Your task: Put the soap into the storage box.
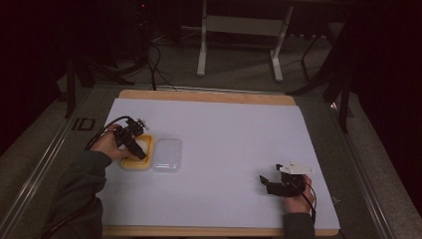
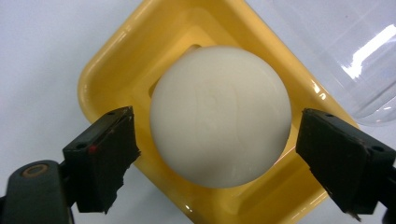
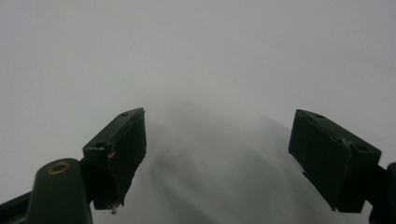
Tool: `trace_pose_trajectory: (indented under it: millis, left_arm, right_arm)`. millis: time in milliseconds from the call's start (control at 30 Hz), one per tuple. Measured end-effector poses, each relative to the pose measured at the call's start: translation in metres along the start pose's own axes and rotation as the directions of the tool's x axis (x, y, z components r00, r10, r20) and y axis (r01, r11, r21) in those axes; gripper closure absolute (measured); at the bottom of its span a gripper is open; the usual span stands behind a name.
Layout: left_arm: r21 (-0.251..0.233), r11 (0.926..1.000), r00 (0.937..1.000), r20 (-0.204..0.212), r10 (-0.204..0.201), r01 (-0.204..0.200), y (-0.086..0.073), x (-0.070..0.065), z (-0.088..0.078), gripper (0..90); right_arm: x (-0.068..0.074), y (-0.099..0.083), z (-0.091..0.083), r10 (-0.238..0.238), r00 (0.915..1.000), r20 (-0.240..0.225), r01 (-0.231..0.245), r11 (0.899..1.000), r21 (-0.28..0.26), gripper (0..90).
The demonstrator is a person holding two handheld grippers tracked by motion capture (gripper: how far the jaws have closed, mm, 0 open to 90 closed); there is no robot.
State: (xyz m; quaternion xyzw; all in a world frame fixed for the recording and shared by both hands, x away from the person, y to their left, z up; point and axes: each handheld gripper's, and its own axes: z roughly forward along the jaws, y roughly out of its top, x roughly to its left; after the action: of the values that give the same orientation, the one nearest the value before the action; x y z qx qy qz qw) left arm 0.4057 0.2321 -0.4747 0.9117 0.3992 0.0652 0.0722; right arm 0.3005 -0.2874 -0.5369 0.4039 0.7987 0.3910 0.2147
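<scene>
Left tongs [image 2: 217, 154] spread wide astride round white soap bar [image 2: 219, 116] in yellow plastic dish [image 2: 112, 60], clear lid [image 1: 166, 155] alongside. Right tongs [image 3: 217, 158] wide, empty, near right edge.

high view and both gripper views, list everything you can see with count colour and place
soap dish: one, yellow, left part of the table, under the left gripper
soap bar: one, white, rounded, lying in the soap dish
clear lid: one, transparent, on the table right beside the soap dish
table sheet: one, white, covering the wooden table
wooden table: one, tan, edges showing at far and near sides
frame legs: two, white, on the floor beyond the table
left gripper: one, black, jaws open on either side of the soap bar
right gripper: one, black, jaws open over bare sheet, near right of the table
</scene>
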Motion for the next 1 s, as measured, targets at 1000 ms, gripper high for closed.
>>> trace_pose_trajectory:
  millis: [1000]
  left_arm:
    - [-0.135,0.9848,0.9935,-0.045,0.104,-0.11,0.009,-0.036,-0.035,14.6]
  right_arm:
    - [0.0,0.0,0.0,0.001,1.0,0.0,-0.001,1.0,-0.001,18.9]
